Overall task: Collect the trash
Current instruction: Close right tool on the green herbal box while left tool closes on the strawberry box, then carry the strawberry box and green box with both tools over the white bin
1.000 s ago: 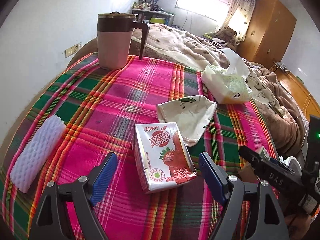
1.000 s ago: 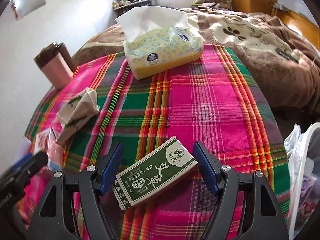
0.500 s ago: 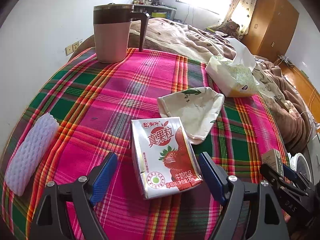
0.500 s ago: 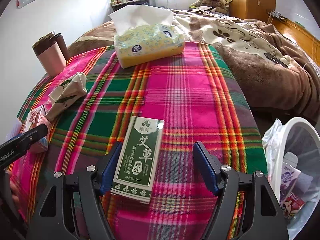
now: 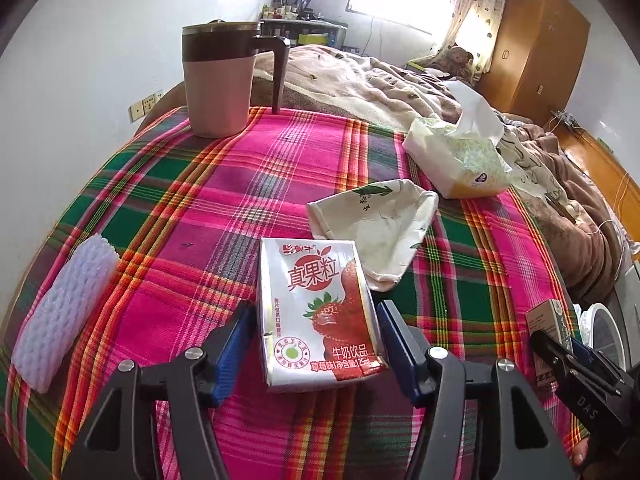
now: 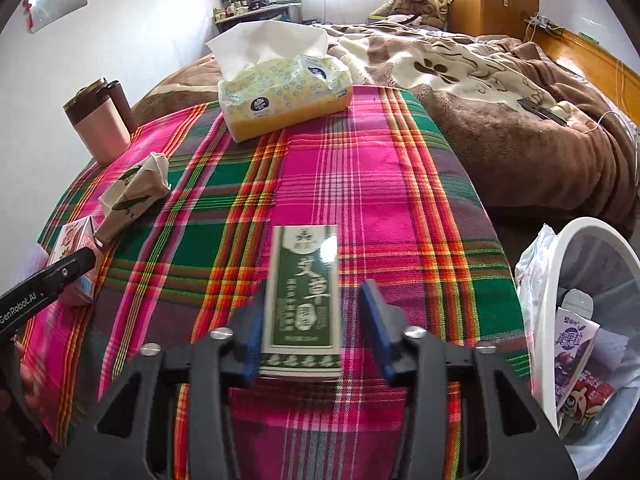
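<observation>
— Both sets of tongs have just been closing since a moment ago. On the plaid-covered table [image 5: 224,184], the left tongs [image 5: 316,344] now have their blue pads right against the sides of the strawberry milk carton [image 5: 316,312]; whether they press yet, I cannot tell. The green herbal box [image 6: 304,292] has swung from slanted to straight between the right tongs [image 6: 312,328].

— Are the right ones gripping?

— Not fully. One pad touches the box's side, the other stands just clear, so they are partly spread with the box between.

— Where does it all go?

— Into the white lined waste bin [image 6: 560,280] beside the table, where a similar carton already lies.

— How will they handle?

— My guess: the carton looks emptied and dented, so light and easily crushed, with a slick foil skin; take it across the flat side walls, low on the body. The box is stiff cardboard, light, best pinched across its long narrow sides. The crumpled wrapper [image 5: 376,224] behind the carton will be soft and limp.
</observation>
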The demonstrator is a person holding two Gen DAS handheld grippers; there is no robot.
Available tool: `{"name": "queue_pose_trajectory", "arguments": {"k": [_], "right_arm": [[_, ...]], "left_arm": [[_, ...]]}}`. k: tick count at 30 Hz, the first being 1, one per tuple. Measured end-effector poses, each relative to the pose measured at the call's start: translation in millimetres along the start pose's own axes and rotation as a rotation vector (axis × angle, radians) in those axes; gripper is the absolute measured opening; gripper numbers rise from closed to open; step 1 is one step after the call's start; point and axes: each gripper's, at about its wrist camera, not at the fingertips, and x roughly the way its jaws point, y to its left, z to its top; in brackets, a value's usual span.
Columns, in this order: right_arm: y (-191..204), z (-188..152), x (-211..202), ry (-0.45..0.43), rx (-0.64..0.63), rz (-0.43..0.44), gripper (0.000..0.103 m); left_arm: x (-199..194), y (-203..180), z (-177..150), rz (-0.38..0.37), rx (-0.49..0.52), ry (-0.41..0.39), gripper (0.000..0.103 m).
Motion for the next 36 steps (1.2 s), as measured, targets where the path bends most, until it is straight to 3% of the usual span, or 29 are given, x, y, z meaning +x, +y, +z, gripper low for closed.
{"name": "queue_pose_trajectory", "arguments": {"k": [15, 23, 26, 29, 31, 36], "right_arm": [[-3, -7, -21, -0.062, -0.01, 0.038, 0.033], [-6, -11, -27, -0.061, -0.008, 0.055, 0.033], [-6, -11, -27, -0.063, -0.01, 0.053, 0.033], [-7, -12, -27, -0.062, -0.009, 0.055, 0.033], [-7, -12, -28, -0.062, -0.01, 0.06, 0.033], [-10, -14, -33, -0.074, -0.007, 0.065, 0.033]], "left_arm": [[-32, -15, -19, -0.018, 0.044, -0.047, 0.062], [-16, -13, -30, 0.009, 0.035, 0.027, 0.062], [-15, -14, -29, 0.037, 0.041, 0.016, 0.063], [-9, -15, -29, 0.02, 0.043, 0.038, 0.063], [-8, -16, -30, 0.023, 0.052, 0.036, 0.056], [-23, -18, -30, 0.018, 0.052, -0.012, 0.056]]}}
